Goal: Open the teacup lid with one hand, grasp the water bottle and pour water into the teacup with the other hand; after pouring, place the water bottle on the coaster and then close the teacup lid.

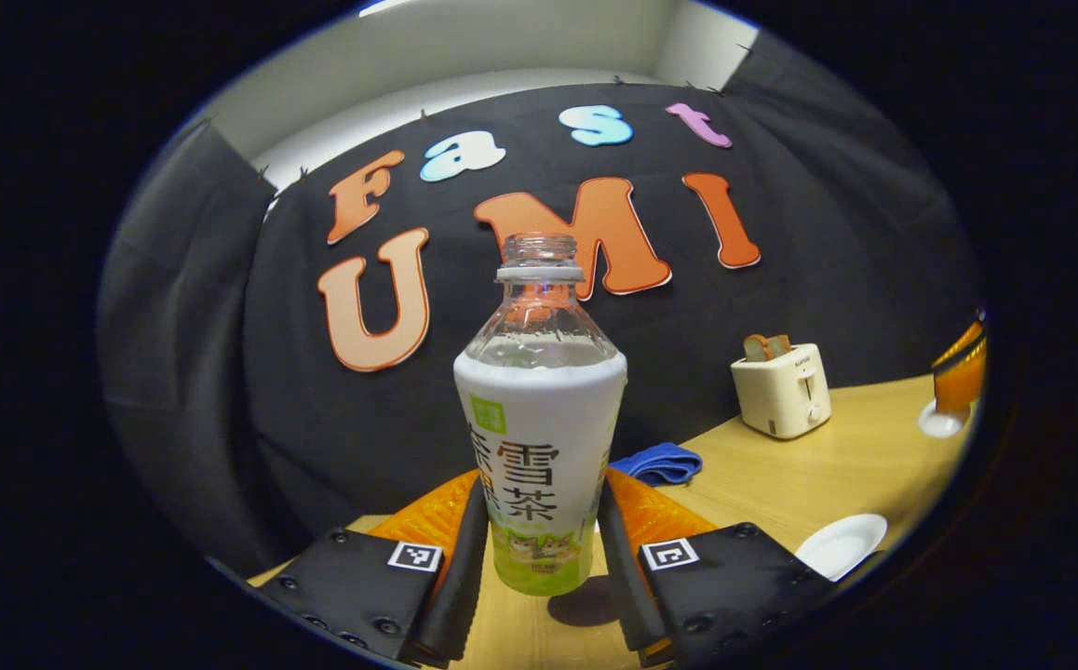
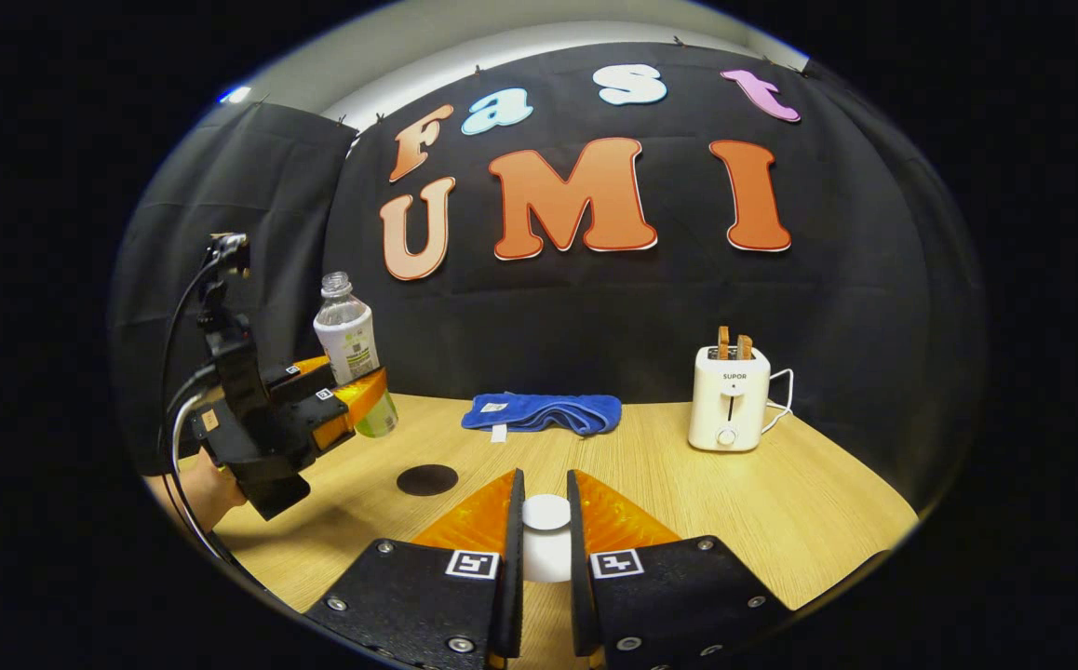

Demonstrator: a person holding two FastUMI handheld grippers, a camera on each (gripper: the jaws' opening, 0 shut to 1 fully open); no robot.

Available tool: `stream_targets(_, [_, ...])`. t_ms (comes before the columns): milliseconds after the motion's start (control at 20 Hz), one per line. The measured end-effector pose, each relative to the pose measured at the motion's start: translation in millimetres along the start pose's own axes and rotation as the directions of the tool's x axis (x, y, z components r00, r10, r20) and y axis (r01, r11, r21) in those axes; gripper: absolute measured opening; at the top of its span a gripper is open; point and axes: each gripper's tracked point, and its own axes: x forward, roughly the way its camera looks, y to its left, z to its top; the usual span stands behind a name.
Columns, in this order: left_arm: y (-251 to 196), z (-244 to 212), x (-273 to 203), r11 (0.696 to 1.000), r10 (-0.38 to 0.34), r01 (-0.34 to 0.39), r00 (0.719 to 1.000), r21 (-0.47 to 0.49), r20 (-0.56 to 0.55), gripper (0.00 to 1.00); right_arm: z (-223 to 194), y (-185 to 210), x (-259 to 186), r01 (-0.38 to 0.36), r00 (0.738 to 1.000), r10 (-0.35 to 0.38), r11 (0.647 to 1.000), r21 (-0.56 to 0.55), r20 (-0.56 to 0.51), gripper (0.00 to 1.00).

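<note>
On the far left, in the right gripper view, a person's hand (image 2: 208, 493) holds the left gripper (image 2: 353, 395) up above the wooden table (image 2: 809, 521), and its two fingers are clamped on the lower body of the water bottle (image 2: 350, 349), which is clear of the tabletop and roughly upright, tilted only slightly. The left gripper view gives the close look: the water bottle (image 1: 539, 437) stands between the fingers (image 1: 460, 558), both pressing on its white label, its cap off and the water reaching up to the shoulder; a shadow lies on the wood beneath it. Below and a little to the right of the raised bottle, a dark round coaster (image 2: 427, 479) lies flat on the table with nothing on it. Further right, near the back wall, sits a folded blue cloth (image 2: 542, 412). In the middle foreground the right gripper (image 2: 545, 526) has its jaws drawn in around a white round lid (image 2: 546, 512), the knob sitting between the fingers; whether both actually press on it I cannot tell. The teacup itself is hidden under the gripper there. To the right stands a cream toaster (image 2: 730, 398) with two slices poking out and a cord trailing behind. In the left gripper view a white saucer-like dish (image 1: 842, 544) lies at the right edge of the table.
</note>
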Motion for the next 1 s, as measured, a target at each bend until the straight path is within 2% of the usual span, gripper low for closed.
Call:
stream_targets(150, [1.6,-10.2,7.8,0.986,-0.01,0.002,0.999,-0.165,-0.049,0.63,-5.4,2.0,2.0,-0.006,1.0,0.006,1.0,-0.001,-0.015,0.22])
stream_targets(250, [5.7,-20.8,10.4,0.976,-0.015,-0.003,0.997,-0.218,-0.081,0.63,-9.0,1.5,3.8,-0.005,1.0,0.005,1.0,-0.005,-0.027,0.22])
stream_targets(650, [-3.9,-68.0,27.0,0.957,-0.053,-0.007,0.979,-0.289,-0.199,0.64,-14.4,9.2,7.5,-0.024,0.999,0.024,1.0,-0.008,-0.041,0.22])
stream_targets(1000, [-9.9,-100.8,38.5,0.961,-0.072,-0.006,0.959,-0.276,-0.273,0.63,-26.8,9.0,10.9,-0.022,0.997,0.021,1.0,-0.018,-0.073,0.22])
